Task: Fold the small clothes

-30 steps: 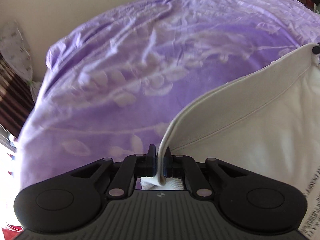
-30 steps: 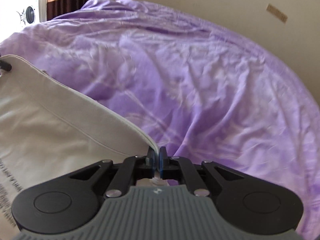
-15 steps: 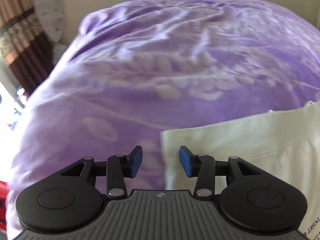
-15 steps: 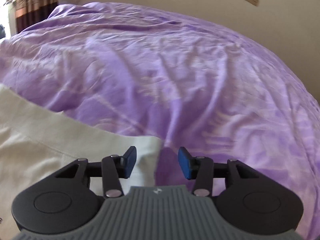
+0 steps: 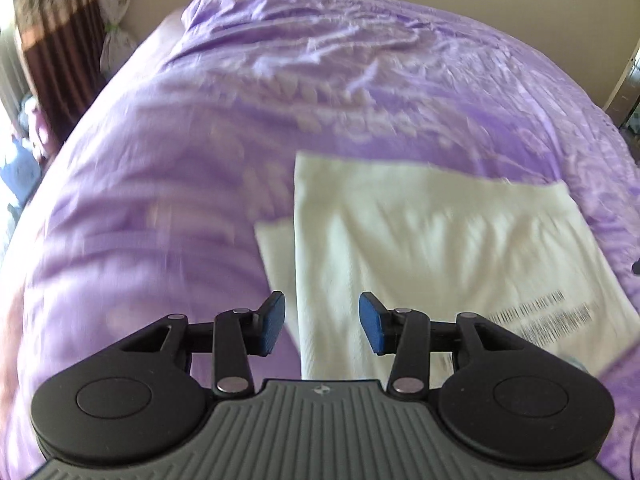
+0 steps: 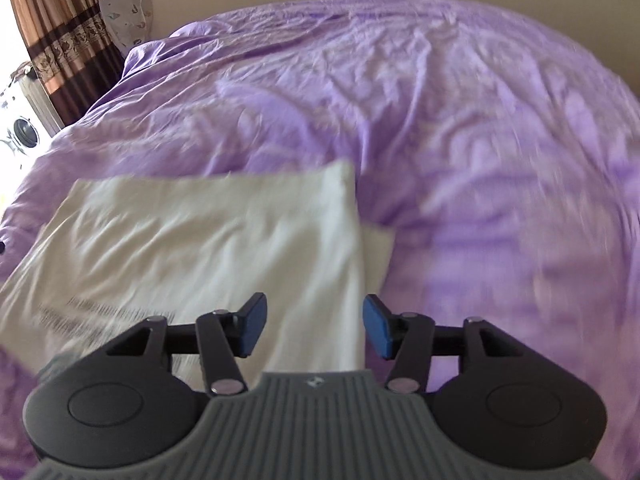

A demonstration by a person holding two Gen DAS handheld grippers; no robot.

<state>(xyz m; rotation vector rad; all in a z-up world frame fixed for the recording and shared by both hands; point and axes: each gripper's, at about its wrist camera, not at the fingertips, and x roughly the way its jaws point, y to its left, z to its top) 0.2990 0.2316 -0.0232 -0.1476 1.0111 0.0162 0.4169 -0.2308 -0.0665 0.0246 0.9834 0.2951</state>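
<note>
Only the left wrist view shows the garment's (image 5: 420, 248) right-hand side, with blurred lines of black print (image 5: 544, 316) at the middle right of the frame and a doorway edge (image 5: 628, 80) at the upper right; the right wrist view instead shows a white appliance with a round dial (image 6: 24, 132) at the far left and the same print (image 6: 108, 316), smeared, at the lower left. Both views share the purple bedsheet (image 5: 160, 200), a brown patterned curtain (image 6: 60, 40) and a pale printed cloth bundle (image 6: 124, 12) in the upper left. The cream garment lies folded flat on the sheet: it fills the centre and right of the left view, with a lower layer (image 5: 276, 248) peeking out past its left edge, and the centre and left of the right view, with a lower layer (image 6: 378, 256) showing past its right edge. Both grippers point steeply down at the bed from above the cloth's near edge. The left gripper (image 5: 322, 328) has its blue pads (image 5: 274, 328) moderately wide apart, holding nothing, the garment's left edge seen through the gap below. The right gripper (image 6: 316, 326) is opening, its jaws likewise moderately wide and empty, the garment's right edge lying beneath the gap, untouched. Motion blur softens both frames.
</note>
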